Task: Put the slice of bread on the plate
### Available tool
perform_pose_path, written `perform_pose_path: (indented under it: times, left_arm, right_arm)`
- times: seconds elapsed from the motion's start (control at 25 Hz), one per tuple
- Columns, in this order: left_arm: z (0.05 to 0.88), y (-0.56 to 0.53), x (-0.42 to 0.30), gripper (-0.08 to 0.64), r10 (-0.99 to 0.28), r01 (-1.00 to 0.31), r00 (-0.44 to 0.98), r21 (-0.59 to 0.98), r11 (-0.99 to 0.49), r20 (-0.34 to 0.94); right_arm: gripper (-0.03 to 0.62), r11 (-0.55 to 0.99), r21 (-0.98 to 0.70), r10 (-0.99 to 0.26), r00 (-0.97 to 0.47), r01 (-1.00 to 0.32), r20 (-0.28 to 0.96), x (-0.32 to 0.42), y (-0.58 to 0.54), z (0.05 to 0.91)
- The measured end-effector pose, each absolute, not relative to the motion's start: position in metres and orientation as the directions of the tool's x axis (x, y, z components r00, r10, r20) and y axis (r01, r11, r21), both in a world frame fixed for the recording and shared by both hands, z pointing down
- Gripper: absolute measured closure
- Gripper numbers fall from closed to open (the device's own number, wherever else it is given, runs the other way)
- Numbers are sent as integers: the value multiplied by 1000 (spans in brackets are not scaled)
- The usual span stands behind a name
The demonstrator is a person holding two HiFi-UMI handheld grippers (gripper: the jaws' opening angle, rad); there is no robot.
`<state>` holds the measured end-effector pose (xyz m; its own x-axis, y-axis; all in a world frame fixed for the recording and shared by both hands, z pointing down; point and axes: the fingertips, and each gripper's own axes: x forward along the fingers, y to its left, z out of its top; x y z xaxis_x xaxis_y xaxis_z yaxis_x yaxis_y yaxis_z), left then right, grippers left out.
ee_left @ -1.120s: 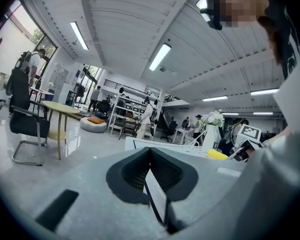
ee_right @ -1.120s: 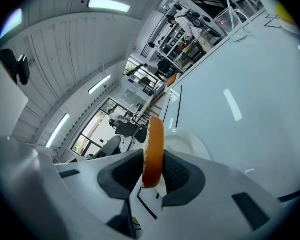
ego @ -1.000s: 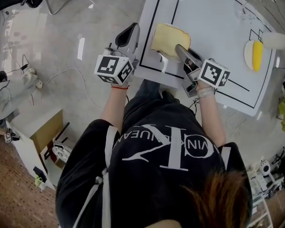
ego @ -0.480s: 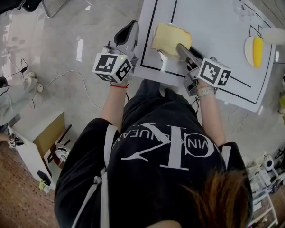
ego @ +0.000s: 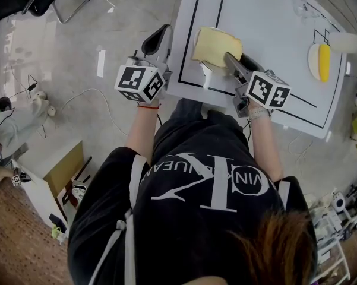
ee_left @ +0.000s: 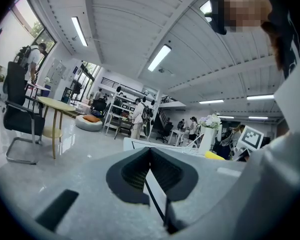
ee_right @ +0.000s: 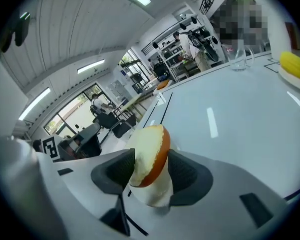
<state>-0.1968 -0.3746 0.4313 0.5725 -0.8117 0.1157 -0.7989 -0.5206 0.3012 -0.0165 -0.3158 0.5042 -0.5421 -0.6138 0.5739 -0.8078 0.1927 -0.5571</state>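
opening just now, jaws of right gripper (ego: 234, 59) flank bread slice (ee_right: 150, 154)

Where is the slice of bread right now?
In the head view, the pale yellow slice of bread is at the white table's near left corner, between the jaws of the right tool, which have just been opening.

Bread (ego: 215, 43) is pale yellow, crust (ee_right: 161, 153) orange-brown; table (ego: 267, 16) seems white, black-lined.
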Motion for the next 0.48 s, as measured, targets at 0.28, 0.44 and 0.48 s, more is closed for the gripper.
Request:
perform_pose_path:
  times: [0.28,0.44,0.48]
  left_arm:
    - [431,-373,-203,555,-814,-800,570,302,-518,115]
    - [431,-372,-203,555,-812,-799,573,300,-521,113]
    - [431,-372,-203,555,-811,-798,574,300,-523,113]
  right_arm:
    - [372,217,-476,-623,-496,-852,604,-15,-315,506]
    - [365,222,-453,-629,-482,-863,610,-13,-313,508]
    - [364,220,-450,-631,-478,-865,611,-12,-313,508]
